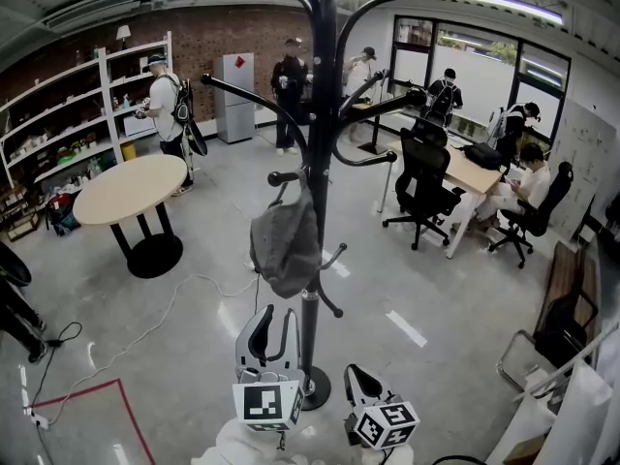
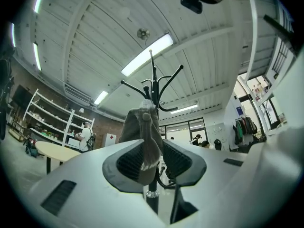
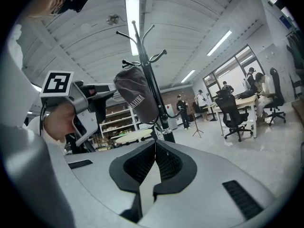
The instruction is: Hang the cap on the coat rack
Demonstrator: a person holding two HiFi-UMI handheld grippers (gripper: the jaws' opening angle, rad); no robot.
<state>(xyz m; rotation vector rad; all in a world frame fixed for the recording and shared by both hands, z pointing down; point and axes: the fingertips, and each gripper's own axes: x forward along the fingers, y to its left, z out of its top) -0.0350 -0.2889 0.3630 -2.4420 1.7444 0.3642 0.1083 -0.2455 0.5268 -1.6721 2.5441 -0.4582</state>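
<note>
Workshop room seen from above, w/ a black coat rack [image 1: 323, 114] standing centre frame on a grey floor. A grey cap [image 1: 286, 242] hangs from one of the rack's lower hooks [image 1: 283, 177], crown drooping beside the pole. L gripper [image 1: 269, 335] sits just below the cap, tongs spread apart. In the L gripper view the cap's lower edge shows in the gap between them, but the pads don't look pressed on the fabric, and the head view shows open space under the cap. R gripper [image 1: 366, 384] is lower, to the R of the pole near its base, tongs pressed together w/ nothing in them. Bg: round table [image 1: 131, 188], office chairs, desks, shelving, several people.

Step, as a judgement: cap looks hung and let go, so the task seems at or near its end. Next move prob. calls for drawing the L gripper down and away w/o snagging the brim, then checking the cap sits firm on the hook.
</note>
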